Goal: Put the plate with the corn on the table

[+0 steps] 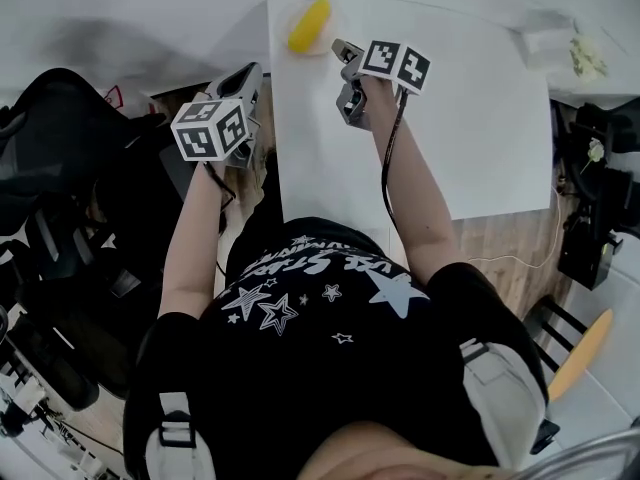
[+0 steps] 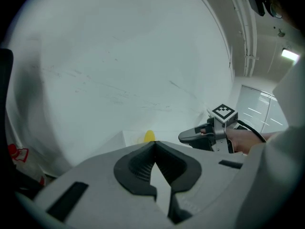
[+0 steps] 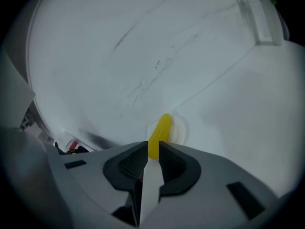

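A person stands at a white rectangular bench [image 1: 450, 148], a pair of hand-held tongs in each hand. The task's thing is at the far left corner of the bench: a yellow cob of corn [image 1: 309, 25] lying on a small white shallow plate [image 3: 180, 130]. The plate shows only as a pale rim beside the cob in the right gripper view and is barely separable from the white top. It appears to be set down on the bench already.

The right tongs [image 1: 342, 50] hover near the cob and point toward it but stay clear of it. Their jaws stand a narrow slit apart with nothing pinched; the cob seen through the slit lies beyond the tips. The left tongs [image 2: 153, 147] are held off the bench's left edge, tips brought together and empty.

The load looks light, and the plate stiff, thin and smooth, so the tongs would likely slide on it unless they bite squarely. The best hold is probably the plate's rim on the side nearest the person, one jaw above and one below. The round cob seems free to roll, so any lift would call for a level plate. Gripping the cob itself would leave the plate behind.
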Tool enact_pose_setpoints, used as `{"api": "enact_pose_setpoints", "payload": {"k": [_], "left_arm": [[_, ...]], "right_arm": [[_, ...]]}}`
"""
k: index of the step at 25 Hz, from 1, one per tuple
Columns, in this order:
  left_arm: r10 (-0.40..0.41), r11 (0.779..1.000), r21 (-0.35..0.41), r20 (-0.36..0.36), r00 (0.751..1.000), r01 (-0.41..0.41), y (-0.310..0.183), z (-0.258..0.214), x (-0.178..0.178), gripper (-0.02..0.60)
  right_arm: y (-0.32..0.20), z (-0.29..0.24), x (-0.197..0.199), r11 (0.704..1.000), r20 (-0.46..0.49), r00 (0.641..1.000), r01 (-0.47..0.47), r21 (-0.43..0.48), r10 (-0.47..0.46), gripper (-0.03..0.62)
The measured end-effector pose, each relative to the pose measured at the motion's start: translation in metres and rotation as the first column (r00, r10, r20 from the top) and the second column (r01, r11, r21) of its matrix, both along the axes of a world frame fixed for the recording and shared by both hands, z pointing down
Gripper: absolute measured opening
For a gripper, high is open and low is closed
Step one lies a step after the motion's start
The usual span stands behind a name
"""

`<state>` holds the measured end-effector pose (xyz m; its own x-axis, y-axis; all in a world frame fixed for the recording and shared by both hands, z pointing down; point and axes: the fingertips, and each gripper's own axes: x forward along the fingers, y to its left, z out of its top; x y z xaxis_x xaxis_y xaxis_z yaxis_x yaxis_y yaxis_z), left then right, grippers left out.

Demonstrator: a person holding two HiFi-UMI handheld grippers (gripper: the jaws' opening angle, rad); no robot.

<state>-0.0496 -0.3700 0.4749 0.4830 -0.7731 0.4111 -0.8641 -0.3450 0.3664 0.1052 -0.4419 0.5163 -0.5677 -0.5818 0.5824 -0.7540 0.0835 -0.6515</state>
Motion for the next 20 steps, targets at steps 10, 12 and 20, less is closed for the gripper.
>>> {"api": "enact_pose_setpoints", "payload": {"k": [10,12,20], "left_arm": [[-0.058,0.995,0.086,0.002,0.998,0.058,0.077,-0.047,0.024,0.008],[-0.060,0.994,0.087,0.001,0.998,0.060,0.093,-0.048,0.028,0.008],[-0.034,0.998,0.052,-0.031,0.999,0.035,0.127,-0.034,0.040,0.008]], "right_arm": [[0.059,-0.089,0.001,0.857,-0.277,0.944,0.289,0.428,-0.180,0.018],[0.080,-0.091,-0.006,0.805,-0.335,0.910,0.382,0.454,-0.243,0.012],[0.140,-0.062,0.000,0.789,-0.364,0.877,0.455,0.413,-0.315,0.005]]}}
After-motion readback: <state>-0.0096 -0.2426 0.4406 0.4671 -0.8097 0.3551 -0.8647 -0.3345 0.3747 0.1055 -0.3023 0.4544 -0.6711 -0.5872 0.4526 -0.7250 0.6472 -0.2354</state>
